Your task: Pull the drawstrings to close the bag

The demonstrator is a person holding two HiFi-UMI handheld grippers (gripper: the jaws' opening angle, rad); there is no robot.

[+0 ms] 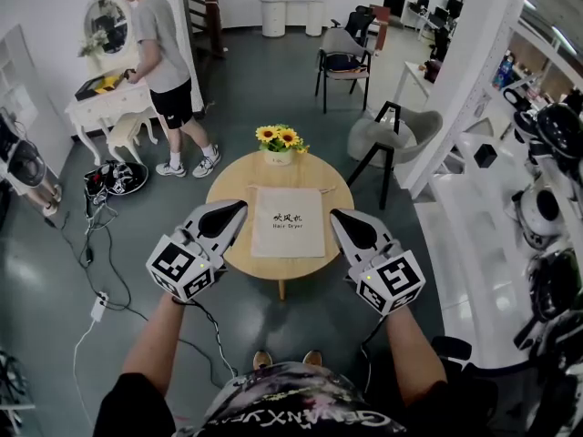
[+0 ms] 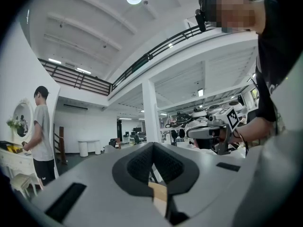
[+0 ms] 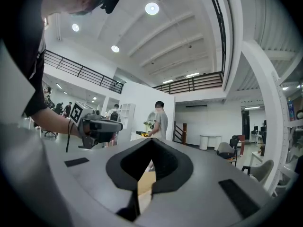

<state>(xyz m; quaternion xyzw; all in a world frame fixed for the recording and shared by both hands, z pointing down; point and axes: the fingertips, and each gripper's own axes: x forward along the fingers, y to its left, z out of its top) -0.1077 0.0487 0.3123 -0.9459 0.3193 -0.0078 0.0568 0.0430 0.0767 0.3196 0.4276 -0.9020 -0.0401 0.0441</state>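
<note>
Bag (image 1: 289,222) flat at centre of table (image 1: 233,182); left claw (image 1: 237,208) and right claw (image 1: 338,216), both closed and empty, on either side.

I read the flat cloth drawstring bag (image 1: 288,237) as cream, printed with small black lettering. The round wooden table (image 1: 235,185) is a pale honey tone. The sunflowers (image 1: 279,136) are yellow with dark centres, and their small pot (image 1: 278,157) is white. My left gripper (image 1: 239,206) and right gripper (image 1: 335,215) are light grey with black jaw pads and black-and-white square markers. The smooth floor (image 1: 255,89) is dark grey-green. The standing person (image 1: 159,53) wears a grey T-shirt and black shorts.
</note>
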